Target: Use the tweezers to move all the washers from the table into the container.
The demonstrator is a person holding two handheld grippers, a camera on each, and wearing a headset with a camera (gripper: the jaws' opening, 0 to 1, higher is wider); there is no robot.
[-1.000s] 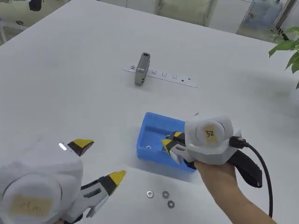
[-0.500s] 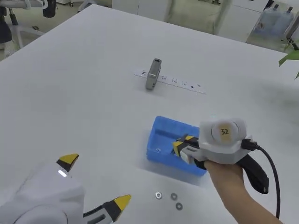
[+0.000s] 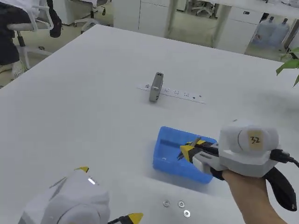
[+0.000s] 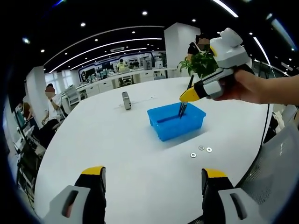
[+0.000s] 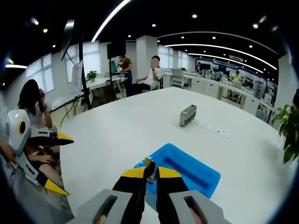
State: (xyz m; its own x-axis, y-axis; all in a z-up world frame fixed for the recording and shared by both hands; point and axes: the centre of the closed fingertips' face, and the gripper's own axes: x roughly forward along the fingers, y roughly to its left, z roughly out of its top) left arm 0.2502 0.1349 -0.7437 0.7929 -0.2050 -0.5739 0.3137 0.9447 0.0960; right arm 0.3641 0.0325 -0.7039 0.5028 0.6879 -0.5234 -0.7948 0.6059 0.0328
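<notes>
- Your right tool [image 3: 187,151] is clenched on the tweezers [image 4: 182,108]. In the right gripper view its two yellow-tipped jaws stand almost together, with the metal end of the tweezers pinched between them.
- Your hand [image 3: 243,186] holds that tool above the near right part of the blue container [image 3: 161,151], with the jaws pointing left across it.
- In the left gripper view the tweezers hang down from the jaws, and their tips are inside the container, close to its floor. I cannot tell whether the tips hold a washer.
- Your left tool [image 3: 108,193] is released. Its jaws stand wide apart with nothing between them.
- The left tool hovers over bare worktop [image 3: 93,93] at the near left, well apart from the container. The left gripper view looks straight at the container between the spread jaws.
- Three washers [image 3: 181,204] lie flat on the worktop just in front of the container's near wall, towards its right end. They sit close together in a small cluster, clear of the container and of both tools.
- The container sits on the worktop between you and a white power strip [image 3: 175,92].
- A grey block [image 3: 156,87] stands at the left end of the power strip, well apart from the container.
- Green plant leaves [image 3: 289,63] show at the far right edge of the worktop.
</notes>
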